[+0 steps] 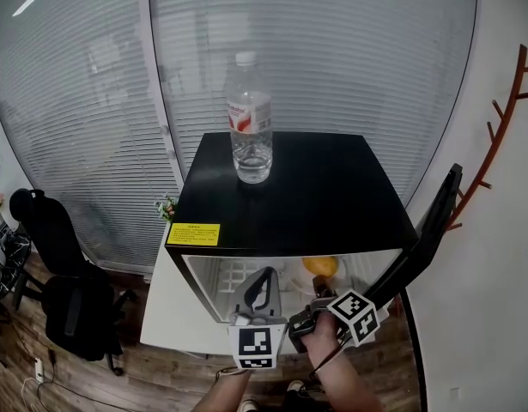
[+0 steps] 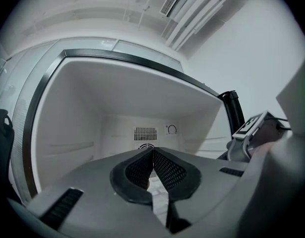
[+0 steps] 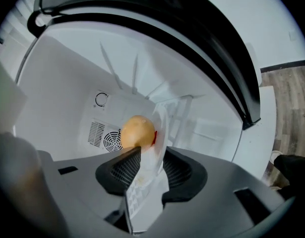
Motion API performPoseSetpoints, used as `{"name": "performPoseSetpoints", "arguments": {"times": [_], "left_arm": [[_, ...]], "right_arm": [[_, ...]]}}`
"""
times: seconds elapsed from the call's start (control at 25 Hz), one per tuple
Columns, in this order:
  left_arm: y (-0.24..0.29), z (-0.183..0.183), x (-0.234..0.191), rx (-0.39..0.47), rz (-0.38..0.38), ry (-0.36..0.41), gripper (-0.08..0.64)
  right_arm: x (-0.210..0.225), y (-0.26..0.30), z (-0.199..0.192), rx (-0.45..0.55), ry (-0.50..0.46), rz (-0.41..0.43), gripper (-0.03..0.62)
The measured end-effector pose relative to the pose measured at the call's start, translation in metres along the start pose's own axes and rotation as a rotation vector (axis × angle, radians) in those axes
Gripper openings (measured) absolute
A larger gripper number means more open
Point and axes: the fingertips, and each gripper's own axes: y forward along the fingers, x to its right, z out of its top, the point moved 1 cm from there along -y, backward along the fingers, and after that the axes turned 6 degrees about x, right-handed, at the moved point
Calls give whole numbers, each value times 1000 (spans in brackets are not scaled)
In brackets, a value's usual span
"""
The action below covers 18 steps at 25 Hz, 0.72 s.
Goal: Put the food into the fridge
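Note:
A black-topped mini fridge (image 1: pixel 315 196) stands with its door (image 1: pixel 427 239) swung open to the right. Both grippers reach into its white compartment. A yellow-orange bun (image 3: pixel 137 131) in a clear wrapper (image 3: pixel 151 170) lies between the jaws of my right gripper (image 3: pixel 151 155). The jaws stand apart, with the thin wrapper slanting across the gap. In the head view the bun (image 1: pixel 320 266) shows inside the fridge, just beyond the right gripper (image 1: pixel 319 292). My left gripper (image 2: pixel 153 152) is shut on nothing and points at the fridge's back wall (image 2: pixel 117 133).
A clear water bottle (image 1: pixel 250 127) stands upright on the fridge top. A black office chair (image 1: pixel 57 290) is at the left on the wood floor. A brown wall coat rack (image 1: pixel 500 118) is at the right. Window blinds fill the background.

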Motion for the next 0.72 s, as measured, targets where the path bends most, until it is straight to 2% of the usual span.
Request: {"name": "performPoseSetpoints", "arguments": {"times": [0.16,0.44,0.72], "left_arm": [[0,0,0,1,-1,-8,26],[-1,-2,-6,0,7,-7,26],[-2,-4,-17,-8,29,-2,26]], "right_arm": [[-7,-2,1,-4,-49,-12,242],[-7,-3,1,-4,-41,10,281],[10,2,-9,-47,89,52,328]]}}
